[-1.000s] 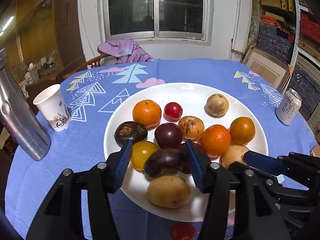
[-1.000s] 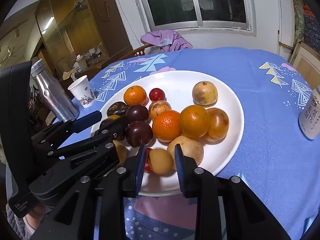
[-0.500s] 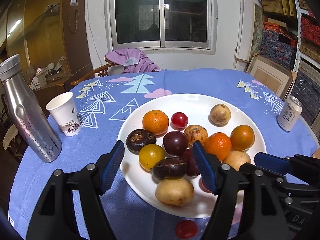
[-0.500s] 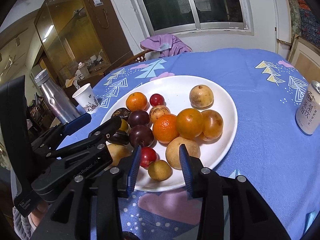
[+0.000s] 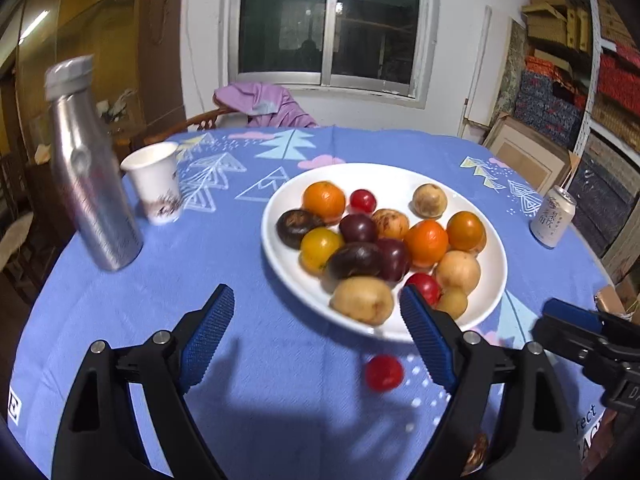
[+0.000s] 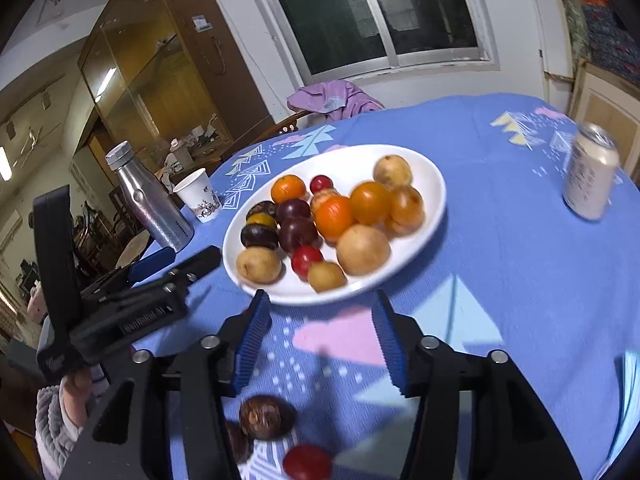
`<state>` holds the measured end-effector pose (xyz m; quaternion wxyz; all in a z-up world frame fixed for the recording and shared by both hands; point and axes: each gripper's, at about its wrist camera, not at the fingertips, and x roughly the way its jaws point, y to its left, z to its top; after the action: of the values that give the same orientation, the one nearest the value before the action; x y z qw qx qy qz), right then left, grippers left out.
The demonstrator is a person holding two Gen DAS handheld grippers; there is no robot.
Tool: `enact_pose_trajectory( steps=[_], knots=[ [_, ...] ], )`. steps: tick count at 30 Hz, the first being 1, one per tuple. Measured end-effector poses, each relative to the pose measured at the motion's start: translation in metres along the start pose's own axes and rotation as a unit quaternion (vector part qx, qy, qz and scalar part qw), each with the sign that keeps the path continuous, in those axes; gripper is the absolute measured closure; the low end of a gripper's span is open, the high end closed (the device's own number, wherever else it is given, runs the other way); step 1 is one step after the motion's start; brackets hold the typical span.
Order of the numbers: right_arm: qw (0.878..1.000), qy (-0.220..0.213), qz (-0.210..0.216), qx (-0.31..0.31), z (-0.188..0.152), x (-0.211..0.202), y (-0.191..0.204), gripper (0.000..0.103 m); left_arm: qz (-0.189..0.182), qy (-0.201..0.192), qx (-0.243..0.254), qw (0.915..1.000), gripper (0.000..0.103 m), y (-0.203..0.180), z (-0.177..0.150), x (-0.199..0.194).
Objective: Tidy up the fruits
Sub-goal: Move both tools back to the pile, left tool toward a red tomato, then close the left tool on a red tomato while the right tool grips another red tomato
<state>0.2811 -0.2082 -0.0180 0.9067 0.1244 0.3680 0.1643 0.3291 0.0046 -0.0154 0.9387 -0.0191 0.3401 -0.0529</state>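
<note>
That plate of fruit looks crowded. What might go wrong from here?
1. The plate holds a tight heap; adding fruit could nudge the small yellow fruit at the near rim off.
2. The loose red fruit and brown fruit could roll off the table's near edge.
3. The right gripper and left gripper, jaws opening and empty, work close together and might collide.

On the drink can (image 5: 553, 222) to my right I can make out printed Chinese characters, too small and blurred for me to read with any certainty. Along the side of my left gripper (image 6: 120, 312), seen from my right wrist, runs a line of raised lettering, but it smears past reading. At the cloth's (image 5: 588, 426) near edge I catch the letters "fect".
</note>
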Motion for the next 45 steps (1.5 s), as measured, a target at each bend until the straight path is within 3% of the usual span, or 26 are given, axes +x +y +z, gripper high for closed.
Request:
enact_pose_trajectory(
  steps=[2, 7, 11, 13, 17, 21, 27, 33, 43, 45],
  knots=[
    [1.0, -0.001, 0.007, 0.019, -0.01, -0.009, -0.007, 0.043, 0.005, 0.006, -0.012, 0.9999, 0.016, 0.012, -0.009, -0.005],
    [0.998, -0.006, 0.022, 0.051, -0.023, -0.021, -0.014, 0.024, -0.011, 0.025, -0.057, 0.998, 0.009, 0.034, -0.028, -0.012],
    [0.997, -0.003, 0.024, 0.069, -0.023, -0.02, -0.018, 0.016, 0.008, 0.033, -0.042, 0.9985, 0.009, 0.028, -0.033, -0.004],
    [0.996, -0.001, 0.02, 0.086, -0.022, -0.019, -0.022, 0.016, 0.016, 0.037, -0.022, 0.9989, 0.009, 0.02, -0.034, 0.001],
    [0.99, -0.004, 0.051, 0.133, -0.02, -0.023, -0.036, 0.016, 0.023, 0.039, 0.037, 0.9983, 0.009, -0.008, -0.037, 0.009],
    [0.988, 0.0, 0.061, 0.144, -0.019, -0.022, -0.038, 0.016, 0.019, 0.048, 0.082, 0.9953, 0.009, -0.031, -0.039, 0.017],
    [0.985, 0.016, 0.066, 0.159, -0.02, -0.016, -0.04, 0.015, -0.023, 0.087, 0.058, 0.9942, 0.009, -0.035, -0.034, 0.036],
    [0.986, 0.023, 0.06, 0.152, -0.022, -0.012, -0.038, 0.014, -0.028, 0.115, 0.072, 0.9904, 0.009, -0.04, -0.037, 0.048],
    [0.986, 0.032, 0.054, 0.152, -0.025, -0.008, -0.038, 0.014, -0.023, 0.101, 0.055, 0.9931, 0.009, -0.037, -0.029, 0.052],
    [0.987, 0.035, 0.056, 0.147, -0.025, -0.008, -0.036, 0.014, -0.029, 0.103, 0.045, 0.9932, 0.017, -0.033, -0.029, 0.053]
  ],
)
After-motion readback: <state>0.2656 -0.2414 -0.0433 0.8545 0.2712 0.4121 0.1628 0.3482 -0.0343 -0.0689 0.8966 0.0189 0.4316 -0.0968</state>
